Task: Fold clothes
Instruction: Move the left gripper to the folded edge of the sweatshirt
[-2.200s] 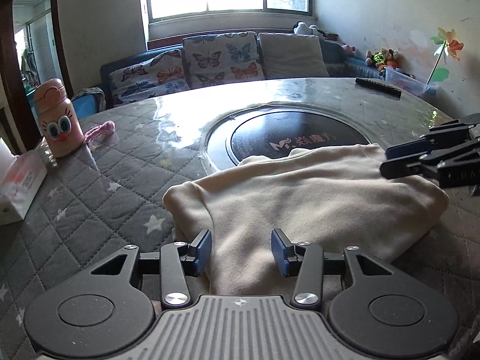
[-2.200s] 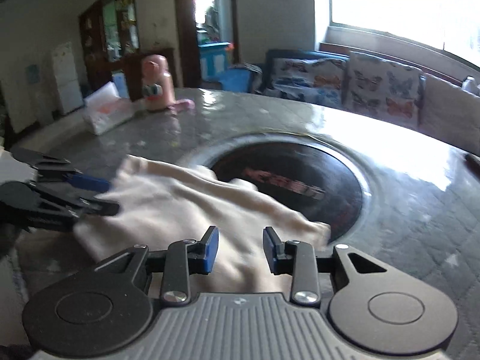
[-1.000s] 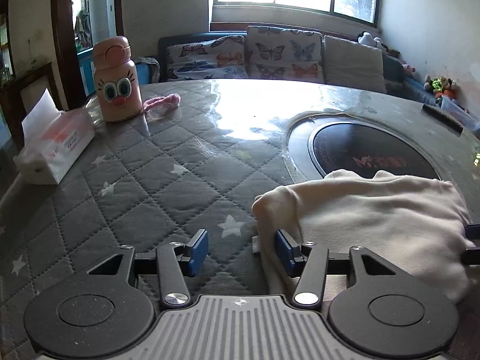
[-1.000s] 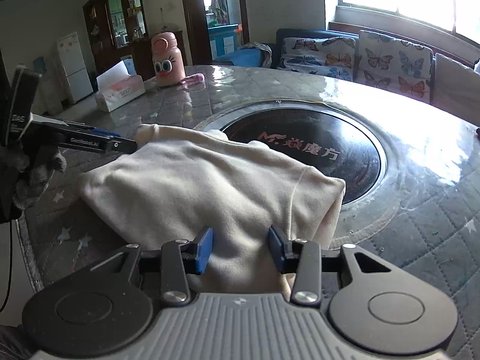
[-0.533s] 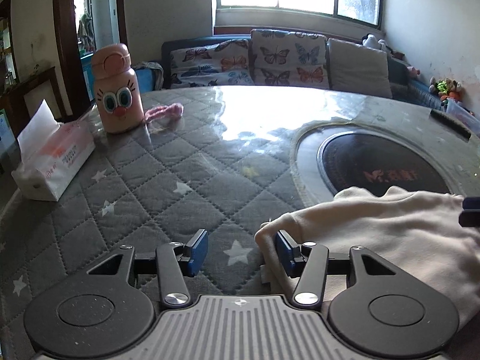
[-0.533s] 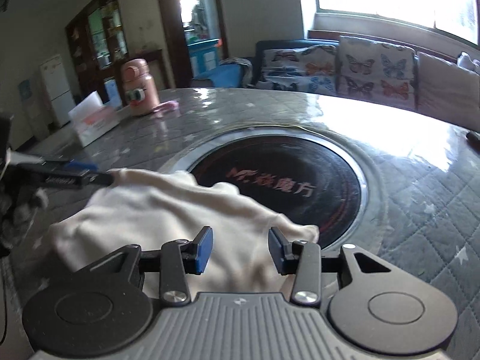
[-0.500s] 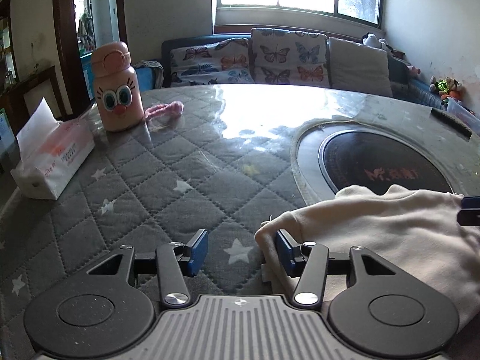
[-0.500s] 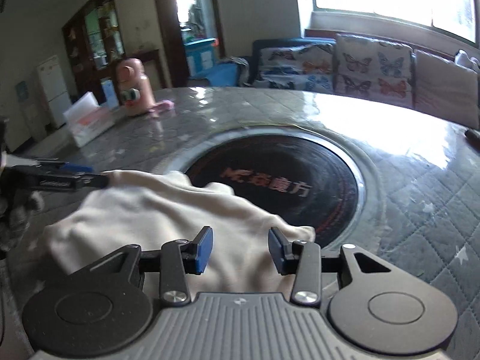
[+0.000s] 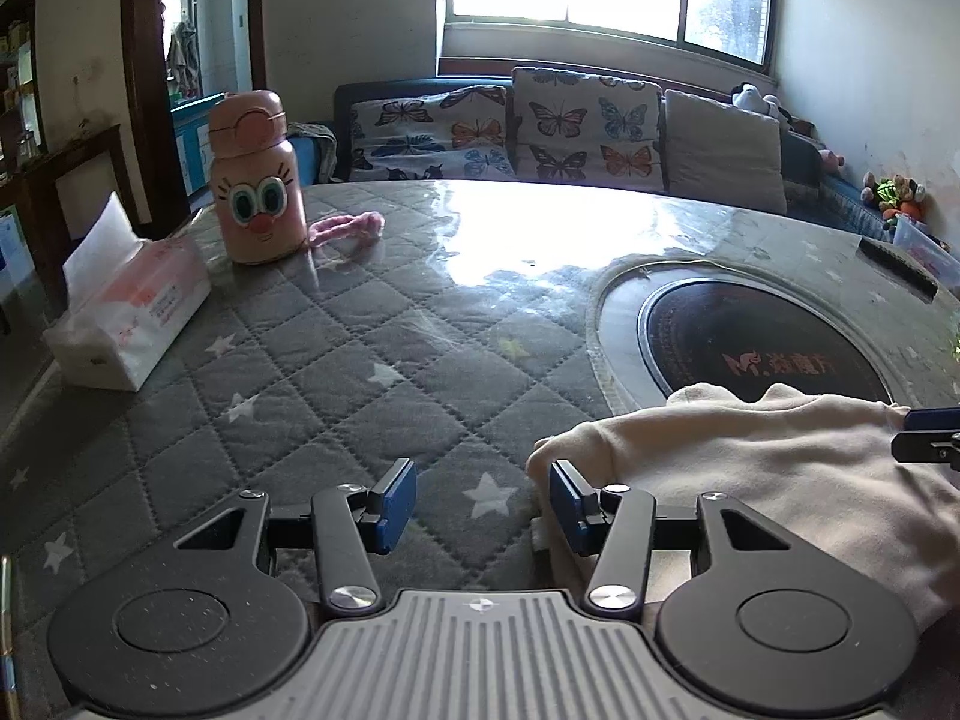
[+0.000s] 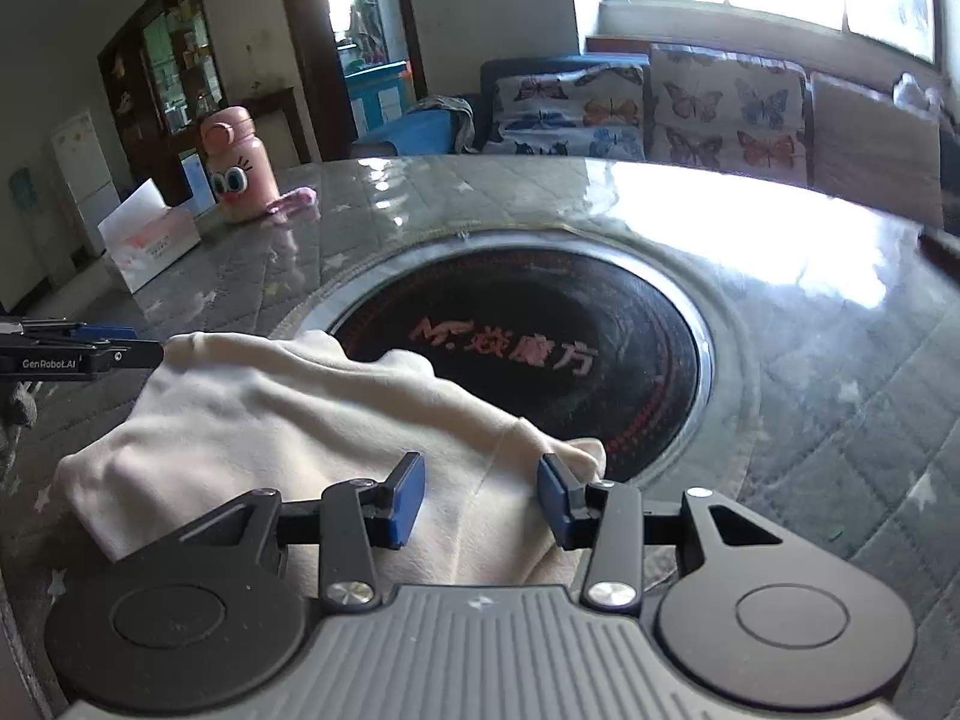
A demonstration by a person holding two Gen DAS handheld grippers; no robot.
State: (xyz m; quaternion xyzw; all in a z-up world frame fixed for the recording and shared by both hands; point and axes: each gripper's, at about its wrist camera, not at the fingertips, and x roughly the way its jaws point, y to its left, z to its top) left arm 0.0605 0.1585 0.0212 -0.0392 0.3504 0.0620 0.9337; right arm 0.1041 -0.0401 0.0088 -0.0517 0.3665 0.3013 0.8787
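A cream folded garment lies on the quilted grey table, partly over the rim of the round black cooktop; it also shows in the right wrist view. My left gripper is open and empty, at the garment's left corner, its right finger beside the cloth. My right gripper is open, its fingers over the garment's right corner with nothing held. The left gripper's tip shows in the right wrist view at the garment's left edge.
A pink cartoon bottle, a pink hair band and a tissue box stand at the far left. The round black cooktop sits mid-table. A black remote lies at the right. A sofa with butterfly cushions stands behind.
Both grippers have drawn back slightly from the garment toward its corners. The left view has swung left off the cloth. Both stayed open.
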